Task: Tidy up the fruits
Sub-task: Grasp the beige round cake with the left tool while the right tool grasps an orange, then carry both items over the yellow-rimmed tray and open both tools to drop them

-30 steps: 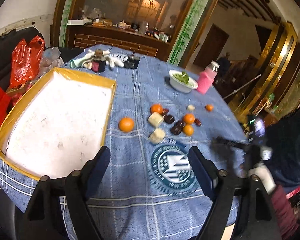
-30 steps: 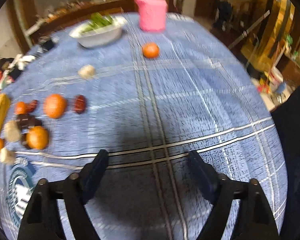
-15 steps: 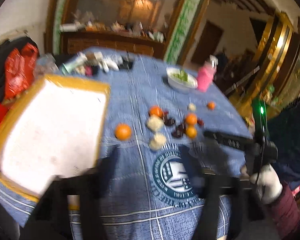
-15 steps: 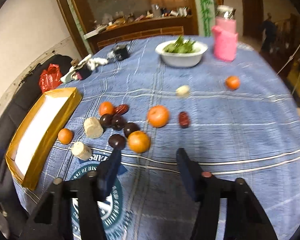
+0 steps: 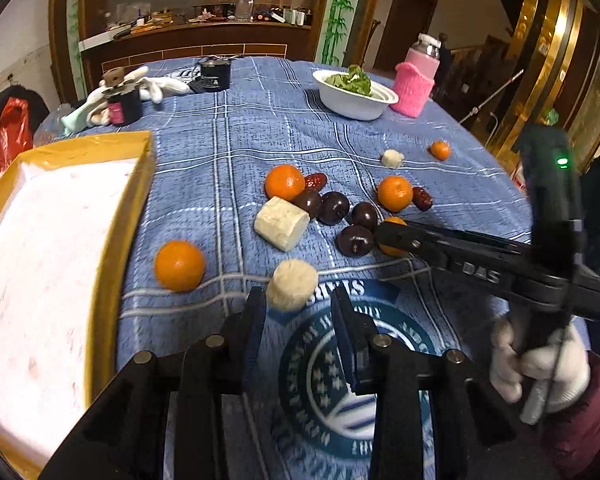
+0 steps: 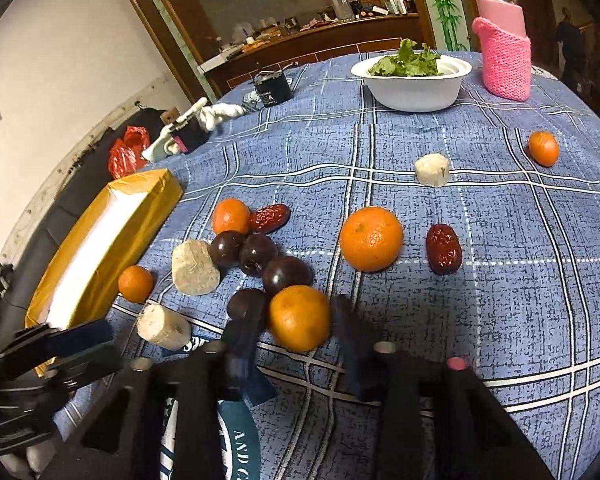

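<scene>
Right now both grippers are closing on fruit. The right gripper (image 6: 296,320) has its jaws either side of a tangerine (image 6: 300,317) at the near edge of the cluster, just beside a dark plum (image 6: 246,304); whether the pads are pressing the peel yet I cannot tell. The left gripper (image 5: 298,312) has its jaws narrowing around a pale peeled chunk (image 5: 292,285), perhaps sugarcane, and its pads look short of contact.

The tangerine should be light, with dimpled, slightly waxy, yielding peel; taking it across its widest middle with moderate squeeze seems wise, as it may roll. The pale chunk looks fibrous, stiff and matte, a stubby cylinder best held across its curved sides. The plums are smooth, glossy and likely slippery; a wrinkled red date (image 6: 444,248) looks leathery and small.

Everything lies on a blue plaid cloth over the surface (image 5: 228,128), soft and napped. A yellow-rimmed box (image 5: 112,240) with a white interior stands at the left, seemingly the destination.
</scene>
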### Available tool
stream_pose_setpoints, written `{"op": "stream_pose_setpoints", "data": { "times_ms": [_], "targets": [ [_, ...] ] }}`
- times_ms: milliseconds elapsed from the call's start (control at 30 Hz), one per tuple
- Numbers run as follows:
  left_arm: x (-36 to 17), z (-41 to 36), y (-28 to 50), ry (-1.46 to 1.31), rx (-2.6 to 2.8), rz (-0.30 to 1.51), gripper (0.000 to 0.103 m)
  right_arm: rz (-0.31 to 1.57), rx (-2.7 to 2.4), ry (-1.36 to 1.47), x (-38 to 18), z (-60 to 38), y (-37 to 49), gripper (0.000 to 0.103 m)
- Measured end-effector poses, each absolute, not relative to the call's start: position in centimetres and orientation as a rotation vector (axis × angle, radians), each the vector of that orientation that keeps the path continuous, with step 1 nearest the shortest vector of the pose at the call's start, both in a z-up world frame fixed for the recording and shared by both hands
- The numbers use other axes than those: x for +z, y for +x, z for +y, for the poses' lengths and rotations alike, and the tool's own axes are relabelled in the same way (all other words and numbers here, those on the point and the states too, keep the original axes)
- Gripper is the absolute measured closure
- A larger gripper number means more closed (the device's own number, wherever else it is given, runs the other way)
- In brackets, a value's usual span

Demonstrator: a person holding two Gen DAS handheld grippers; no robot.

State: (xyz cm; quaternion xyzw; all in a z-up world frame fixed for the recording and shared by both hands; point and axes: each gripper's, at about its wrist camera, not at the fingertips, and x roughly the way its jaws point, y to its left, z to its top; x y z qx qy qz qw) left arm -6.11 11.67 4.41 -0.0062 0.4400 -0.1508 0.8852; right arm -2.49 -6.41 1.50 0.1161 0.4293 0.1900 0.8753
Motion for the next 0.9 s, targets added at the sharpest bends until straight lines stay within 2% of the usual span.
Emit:
{"op": "stream_pose_setpoints", "data": {
  "times_ms": [233,300,467,633,800,900],
  "targets": [
    [2.3,9.4,-3.8,0.119,-0.259,0.939,0.070,0.897,0.406,0.269,1.6,-6.8,-2.5,0.067],
    [1.7,9.2,-3.6,0.142,-0.237,0.952,0.073,0.898,0.408,0.270,1.5,-6.8,-2.6,0.067],
    [2.9,10.5,-4.6,0.055,-0.249,0.925,0.073,0.894,0.407,0.285,1.6,-7.2,-2.7,0.067],
    [7.0,14.8,-7.1,-0.112,-0.251,0.840,0.073,0.866,0.407,0.305,2.1,-7.5,-3.2,0.067],
    [10.6,21.7,-9.8,-0.253,-0.201,0.756,0.073,0.895,0.605,0.660,2.4,-9.4,-4.5,0.066],
    [11.7,25.2,-10.9,-0.284,-0.126,0.713,0.073,0.884,0.665,0.671,4.9,-7.7,-6.1,0.066]
  ]
}}
